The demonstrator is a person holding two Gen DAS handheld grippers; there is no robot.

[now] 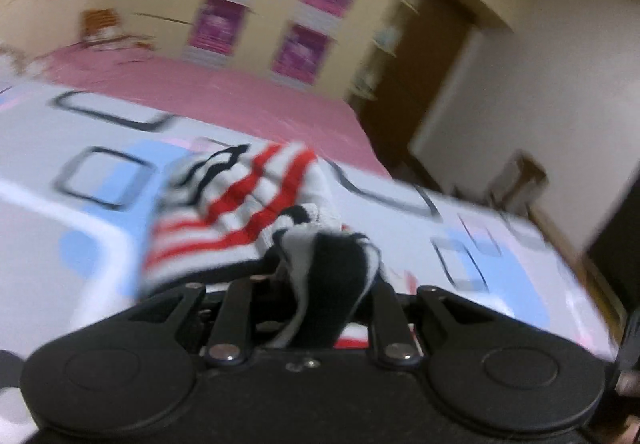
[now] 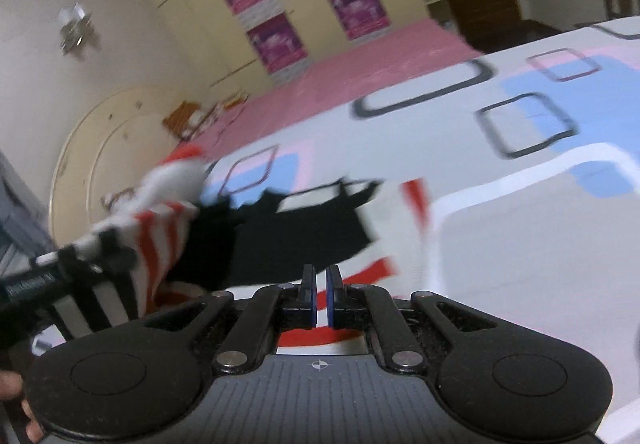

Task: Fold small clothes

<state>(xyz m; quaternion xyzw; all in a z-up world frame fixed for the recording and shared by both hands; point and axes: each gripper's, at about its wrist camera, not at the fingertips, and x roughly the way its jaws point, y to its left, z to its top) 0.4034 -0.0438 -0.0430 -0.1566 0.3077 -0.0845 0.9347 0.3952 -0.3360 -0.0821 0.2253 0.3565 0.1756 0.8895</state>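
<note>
Nearest me, my left claw (image 1: 320,244) is clamped on a bunched fold of the striped garment (image 1: 240,212), black and white cloth spilling back between its fingers. My right claw (image 2: 320,298) holds nothing I can see; its blue-padded fingers (image 2: 307,300) stand nearly together with a thin slit between them, just above the cloth.

The garment looks light and limp, a soft knit that will sag and slide wherever it is unsupported, so I judge a hem or corner the best place to pinch, keeping the cloth taut between both claws. It has red and white stripes, with black and white banding and a black panel. Part hangs lifted from my left claw; the rest lies on the bed (image 2: 520,244), on a white cover with blue patches and dark square outlines. Beyond lie a pink sheet (image 1: 248,100) and a cream wardrobe (image 2: 192,4).
</note>
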